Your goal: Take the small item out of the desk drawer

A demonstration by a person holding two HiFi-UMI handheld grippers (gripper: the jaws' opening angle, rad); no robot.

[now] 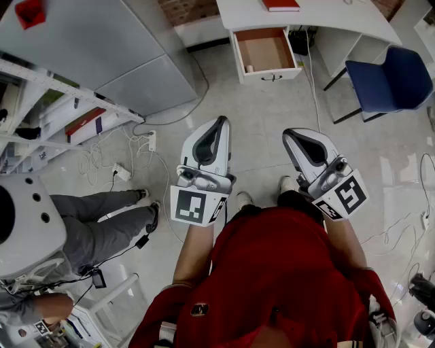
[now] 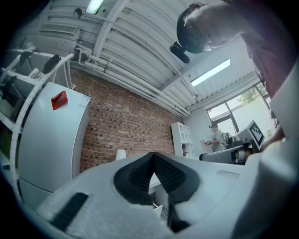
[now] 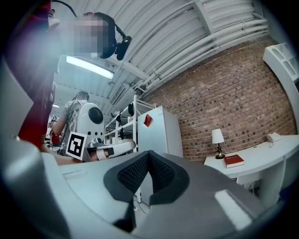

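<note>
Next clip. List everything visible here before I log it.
desk: one, white, top of head view
drawer: one, open, brown inside, under the desk
small item: one, pale, drawer's front left corner
book: one, red, on the desk
lamp: one, white shade, on the desk
chair: one, blue, beside the desk
cabinet: one, grey, top left
shelf rack: one, white, left
power strips: two, white, floor
bystander: one, grey trousers, lower left
left gripper: one, white, shut, empty
right gripper: one, white, shut, empty

The right claw (image 3: 148, 154) is closed, empty, facing a brick wall (image 3: 233, 107).
</note>
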